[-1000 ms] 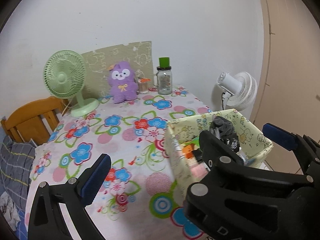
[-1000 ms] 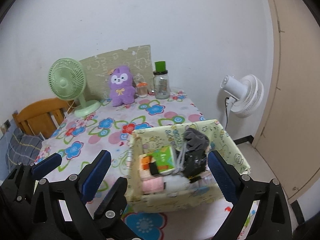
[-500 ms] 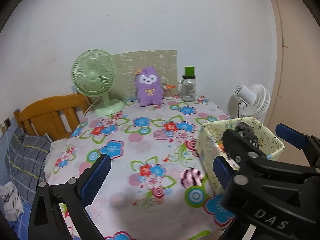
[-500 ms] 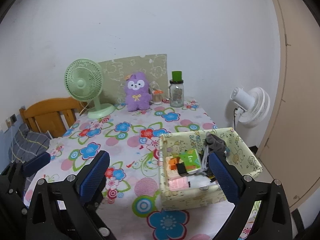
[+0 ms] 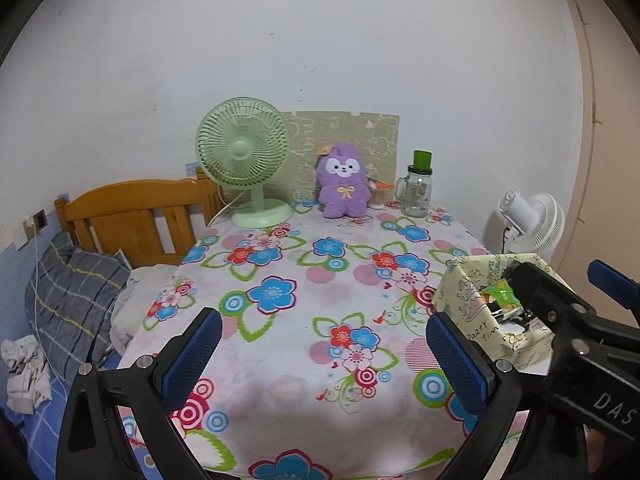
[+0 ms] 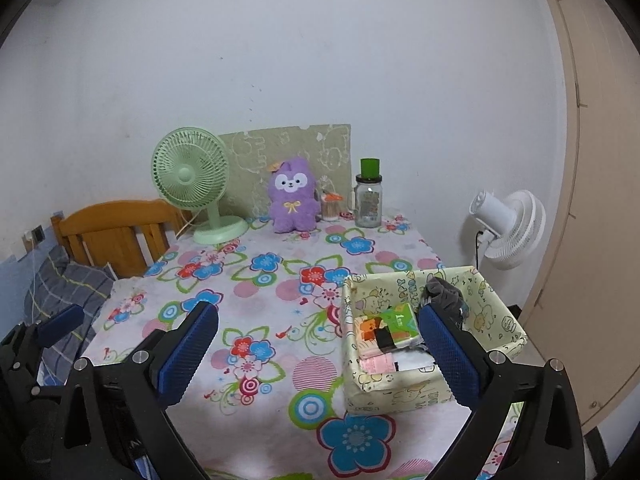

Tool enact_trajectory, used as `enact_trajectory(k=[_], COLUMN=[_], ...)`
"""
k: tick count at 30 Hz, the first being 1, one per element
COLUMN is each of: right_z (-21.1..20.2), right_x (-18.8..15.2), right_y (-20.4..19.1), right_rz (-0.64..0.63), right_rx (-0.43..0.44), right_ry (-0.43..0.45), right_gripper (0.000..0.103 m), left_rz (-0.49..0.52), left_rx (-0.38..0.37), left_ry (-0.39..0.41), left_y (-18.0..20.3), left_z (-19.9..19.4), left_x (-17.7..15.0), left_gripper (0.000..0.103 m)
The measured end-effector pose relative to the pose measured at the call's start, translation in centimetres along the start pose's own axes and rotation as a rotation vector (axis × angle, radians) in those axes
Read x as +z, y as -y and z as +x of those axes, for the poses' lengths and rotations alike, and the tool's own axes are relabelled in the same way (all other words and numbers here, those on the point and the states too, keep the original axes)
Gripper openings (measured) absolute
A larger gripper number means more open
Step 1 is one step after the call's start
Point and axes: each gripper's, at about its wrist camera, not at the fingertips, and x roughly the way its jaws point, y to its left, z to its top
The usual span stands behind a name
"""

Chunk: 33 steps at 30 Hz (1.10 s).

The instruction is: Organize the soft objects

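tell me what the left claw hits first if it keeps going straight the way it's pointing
Probably the flowered tablecloth: the open left claw points over its bare middle, with nothing standing between the fingers. Farther along that line sits the purple plush toy by the wall, though depth is hard to judge.

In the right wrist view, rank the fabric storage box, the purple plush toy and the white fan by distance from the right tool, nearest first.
1. Fabric storage box: at the table's near right, reaching behind the right tool's right finger.
2. Purple plush toy: at the table's far edge, near the wall.
3. White fan: off the table, far right; its depth against the plush toy is too close to call.
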Motion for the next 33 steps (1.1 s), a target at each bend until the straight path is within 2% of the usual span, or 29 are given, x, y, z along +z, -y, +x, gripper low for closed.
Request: enact_trajectory(k=[13, 33], right_z=[-0.5, -0.8], right_x=[-0.2, -0.1], right_y=[0.0, 1.1], right_rz=[0.001, 0.029], right_rx=[0.0, -0.006], right_ry=[0.01, 0.013], right_gripper=[0.103, 0.103], left_rz=[-0.017, -0.011], left_rx=[0.014, 0.022], left_ry=[0.017, 0.027], left_y=[-1.0, -0.3], left_z=[-0.8, -0.9], left_x=[-0.1, 0.0], left_gripper=[0.103, 0.103])
